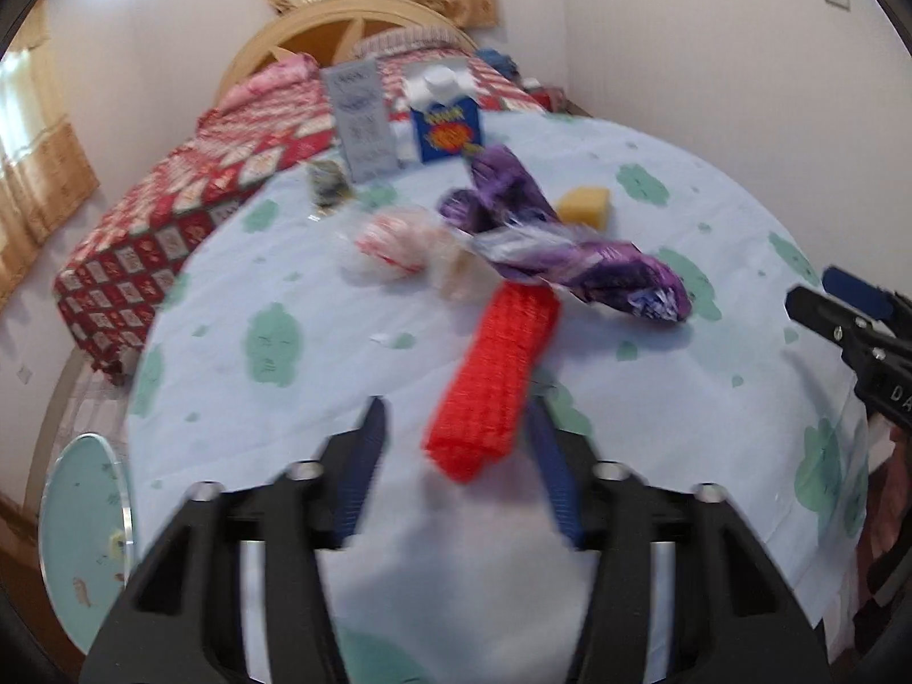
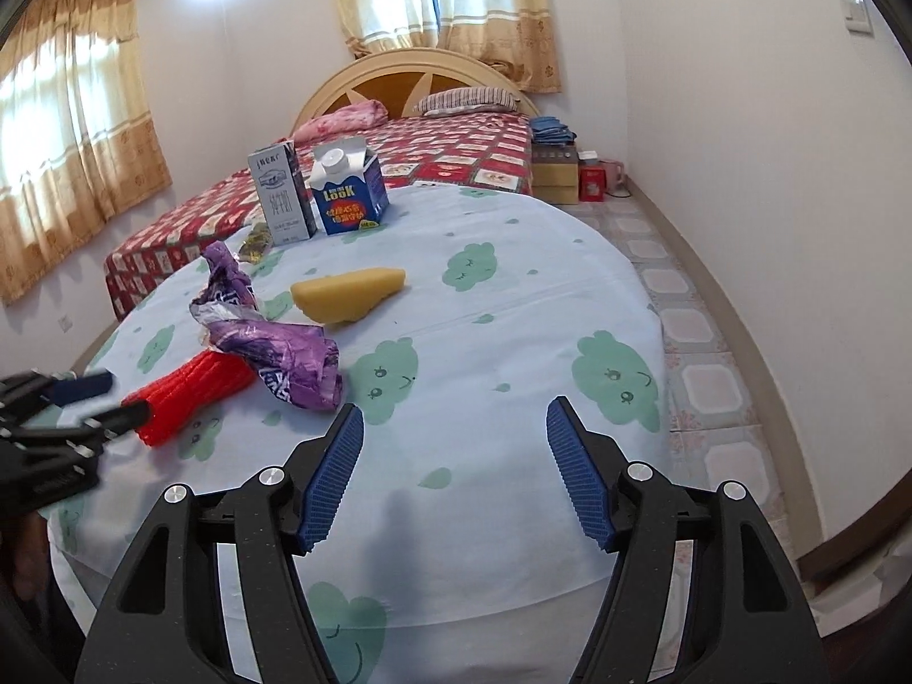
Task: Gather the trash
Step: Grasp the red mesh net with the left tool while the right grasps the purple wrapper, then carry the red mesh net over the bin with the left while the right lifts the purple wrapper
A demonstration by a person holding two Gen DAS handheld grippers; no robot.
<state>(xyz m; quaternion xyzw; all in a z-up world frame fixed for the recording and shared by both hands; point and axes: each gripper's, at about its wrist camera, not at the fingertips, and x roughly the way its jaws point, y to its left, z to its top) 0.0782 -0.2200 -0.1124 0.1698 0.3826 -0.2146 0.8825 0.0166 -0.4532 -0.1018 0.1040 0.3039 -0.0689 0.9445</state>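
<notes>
My left claw is nearest, its fingers spread on either side of the near end of the red mesh sleeve without clamping it. Taking that sleeve as my marker on the worktop: a clear wrapper with red stripes lies to its left, the crumpled purple wrapper overlaps its far end, a yellow sponge sits to the right beyond, and my right claw waits open and empty further right. The sleeve's long axis runs away from me, leaning slightly right. If I close off-centre, the soft mesh could slip out or drag the purple wrapper with it.
</notes>
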